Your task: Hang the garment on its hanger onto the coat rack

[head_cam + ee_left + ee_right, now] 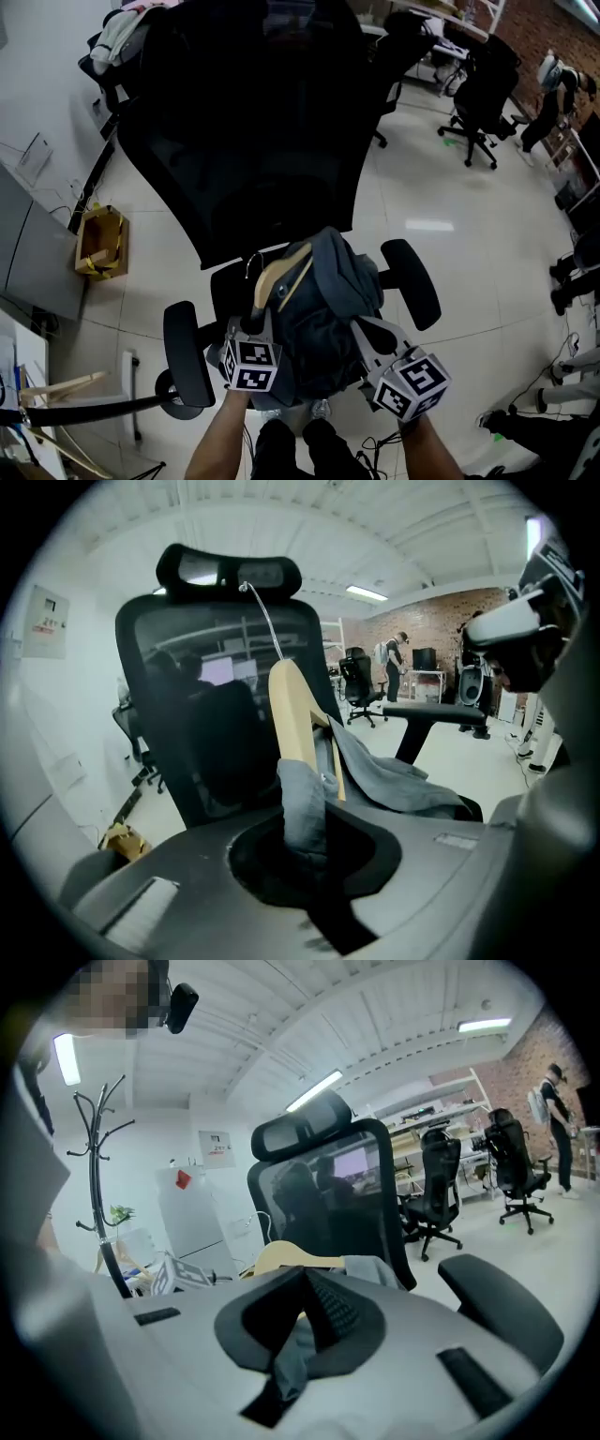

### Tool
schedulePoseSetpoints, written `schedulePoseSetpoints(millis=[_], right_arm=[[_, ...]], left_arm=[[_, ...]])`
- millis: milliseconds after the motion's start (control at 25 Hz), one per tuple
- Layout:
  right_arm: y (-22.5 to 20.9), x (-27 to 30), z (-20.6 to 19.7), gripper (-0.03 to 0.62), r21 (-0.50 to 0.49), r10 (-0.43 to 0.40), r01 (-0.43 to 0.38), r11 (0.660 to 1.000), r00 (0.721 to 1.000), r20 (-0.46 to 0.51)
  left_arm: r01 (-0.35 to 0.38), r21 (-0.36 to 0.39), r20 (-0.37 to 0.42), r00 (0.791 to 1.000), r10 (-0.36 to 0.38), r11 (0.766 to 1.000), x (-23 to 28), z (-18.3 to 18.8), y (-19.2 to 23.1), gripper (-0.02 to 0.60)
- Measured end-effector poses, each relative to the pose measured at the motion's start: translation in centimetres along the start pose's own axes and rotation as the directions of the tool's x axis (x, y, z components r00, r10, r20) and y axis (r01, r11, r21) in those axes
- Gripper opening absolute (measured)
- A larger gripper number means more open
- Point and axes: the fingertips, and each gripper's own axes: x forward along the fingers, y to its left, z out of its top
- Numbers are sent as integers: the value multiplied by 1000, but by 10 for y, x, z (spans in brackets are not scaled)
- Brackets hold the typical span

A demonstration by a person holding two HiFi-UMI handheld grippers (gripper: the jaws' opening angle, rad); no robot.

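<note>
A grey-blue garment (323,300) on a wooden hanger (281,274) lies bunched on the seat of a black office chair (244,122). The hanger's metal hook (265,621) points up toward the chair back. My left gripper (255,323) is shut on a fold of the garment (302,803) just below the hanger's end (295,719). At the garment's other side my right gripper (361,330) is shut on the grey cloth (292,1358), with the hanger (286,1258) just beyond it. A dark coat rack (94,1171) stands at the left in the right gripper view.
The chair's armrests (187,354) (412,281) flank both grippers. More office chairs (478,89) stand at the back right on the pale tiled floor. A cardboard box (101,246) sits by the left wall. A person (553,1115) stands far off by a brick wall.
</note>
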Motion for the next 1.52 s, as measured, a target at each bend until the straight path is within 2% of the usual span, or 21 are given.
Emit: schedulePoseSetpoints(millis=[240, 480, 720, 880, 1160, 1360, 1520], right_arm=[[37, -24, 68, 3, -106, 83, -67, 992, 985, 152], [91, -68, 127, 3, -148, 160, -120, 982, 940, 300], [179, -112, 165, 3, -235, 227, -139, 962, 886, 404], [252, -156, 169, 3, -267, 263, -152, 952, 853, 450], [384, -204, 166, 3, -365, 361, -191, 911, 798, 483], [456, -211, 155, 5, -400, 442, -264, 878, 768, 463], [507, -202, 151, 3, -436, 522, -339, 834, 740, 424]], left_arm=[[-47, 110, 191, 981, 25, 993, -97, 72, -10, 20], [-42, 159, 262, 965, -1, 986, -196, 120, -12, 20], [-53, 200, 353, 935, -22, 978, -308, 143, 3, 20], [-86, 228, 388, 922, -9, 970, -396, 144, 16, 20], [-222, 240, 429, 898, 102, 945, -546, 126, 67, 20], [-277, 226, 419, 893, 164, 934, -621, 98, 98, 20], [-329, 207, 390, 892, 231, 921, -667, 74, 128, 20]])
